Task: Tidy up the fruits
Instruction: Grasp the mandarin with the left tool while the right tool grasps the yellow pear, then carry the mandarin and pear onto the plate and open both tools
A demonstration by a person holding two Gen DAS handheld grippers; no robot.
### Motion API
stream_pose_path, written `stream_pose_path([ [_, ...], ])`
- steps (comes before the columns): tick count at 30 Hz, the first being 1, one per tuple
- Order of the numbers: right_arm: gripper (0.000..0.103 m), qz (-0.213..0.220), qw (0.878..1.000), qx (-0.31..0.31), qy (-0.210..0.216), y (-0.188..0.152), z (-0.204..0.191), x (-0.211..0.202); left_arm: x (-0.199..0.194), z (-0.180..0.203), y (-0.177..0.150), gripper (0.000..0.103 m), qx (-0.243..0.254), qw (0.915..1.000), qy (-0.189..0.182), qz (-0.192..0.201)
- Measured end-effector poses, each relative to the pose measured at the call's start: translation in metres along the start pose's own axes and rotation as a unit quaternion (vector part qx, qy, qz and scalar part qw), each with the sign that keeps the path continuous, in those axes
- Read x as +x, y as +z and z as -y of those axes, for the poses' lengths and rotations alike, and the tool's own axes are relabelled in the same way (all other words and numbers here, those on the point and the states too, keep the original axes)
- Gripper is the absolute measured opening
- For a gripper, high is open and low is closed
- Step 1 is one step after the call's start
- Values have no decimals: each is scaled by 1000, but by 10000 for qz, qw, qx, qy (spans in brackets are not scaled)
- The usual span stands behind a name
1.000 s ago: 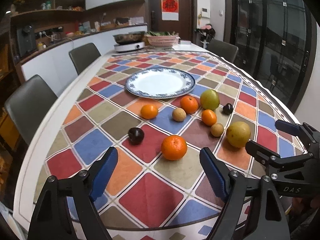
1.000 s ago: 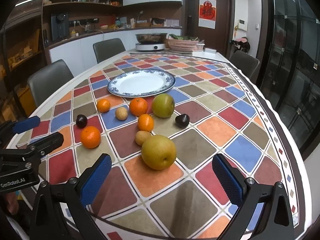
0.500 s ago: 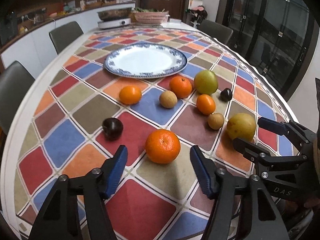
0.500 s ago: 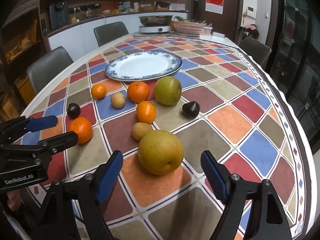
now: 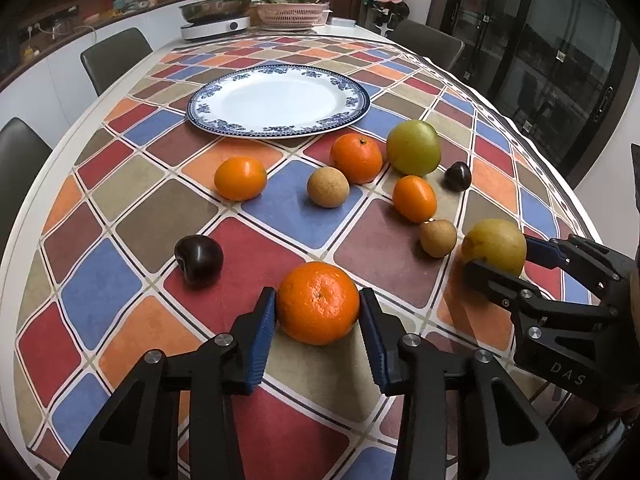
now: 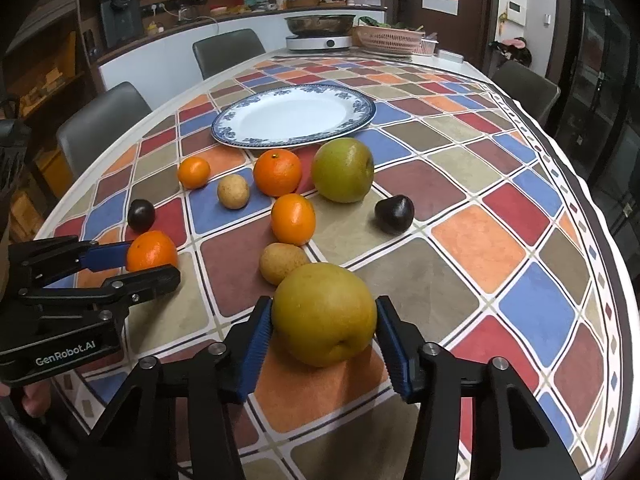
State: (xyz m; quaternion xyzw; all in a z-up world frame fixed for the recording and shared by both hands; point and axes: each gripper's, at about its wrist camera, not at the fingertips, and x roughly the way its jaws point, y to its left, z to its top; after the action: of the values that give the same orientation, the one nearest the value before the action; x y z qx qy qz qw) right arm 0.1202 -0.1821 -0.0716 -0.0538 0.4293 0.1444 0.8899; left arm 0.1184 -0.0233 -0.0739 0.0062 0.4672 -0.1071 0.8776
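Observation:
A large orange (image 5: 318, 303) rests on the checked tablecloth between the blue pads of my left gripper (image 5: 319, 300). Its jaws are closing and both pads touch the fruit's sides. A yellow-brown pear (image 6: 324, 314) sits between the pads of my right gripper (image 6: 324, 308), whose jaws are closing too, with the pads against its sides. In the right wrist view my left gripper (image 6: 132, 264) flanks the orange (image 6: 151, 251) at the left. Several more fruits lie beyond: a green pear (image 6: 342, 170), oranges (image 6: 277, 172), dark plums (image 6: 394, 214) and small brown fruits (image 6: 282, 262).
A blue-rimmed white plate (image 5: 278, 104) stands bare past the fruit. Far back are a hotplate with a pan (image 5: 216, 20) and a pink basket (image 5: 290, 14). Grey chairs (image 6: 100, 120) line the table's left side and far right, and glass doors close off the right.
Both grippers came forward and down over their fruit. Their jaws narrowed from wide open until the pads reached the orange and the yellow-brown pear.

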Motion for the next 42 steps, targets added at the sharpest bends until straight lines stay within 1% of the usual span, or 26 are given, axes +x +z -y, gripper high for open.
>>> stream_pose_path([
  [10,51,17,10000,-26,14,1,0,0,-3,1,1,40,47,10000,22,41],
  [16,51,124,9999,-108,16,6,-4,-8,-15,2,6,40,121,9996,100,229],
  [20,51,259,9995,-197,19,14,-6,-16,-25,1,17,40,180,9988,166,418],
  [24,51,295,9992,-260,112,28,-7,-21,-33,1,30,40,240,9986,124,461],
  [32,51,404,9982,-219,388,63,-6,-23,-44,-7,61,40,102,9981,0,613],
  [36,51,491,9973,-263,481,85,-6,-20,-45,-13,83,40,168,9970,120,744],
  [38,51,526,9970,-324,461,98,-5,-17,-44,-17,95,40,159,9969,100,767],
  [42,51,553,9964,-401,506,122,-3,-11,-41,-23,116,40,229,9957,205,875],
])
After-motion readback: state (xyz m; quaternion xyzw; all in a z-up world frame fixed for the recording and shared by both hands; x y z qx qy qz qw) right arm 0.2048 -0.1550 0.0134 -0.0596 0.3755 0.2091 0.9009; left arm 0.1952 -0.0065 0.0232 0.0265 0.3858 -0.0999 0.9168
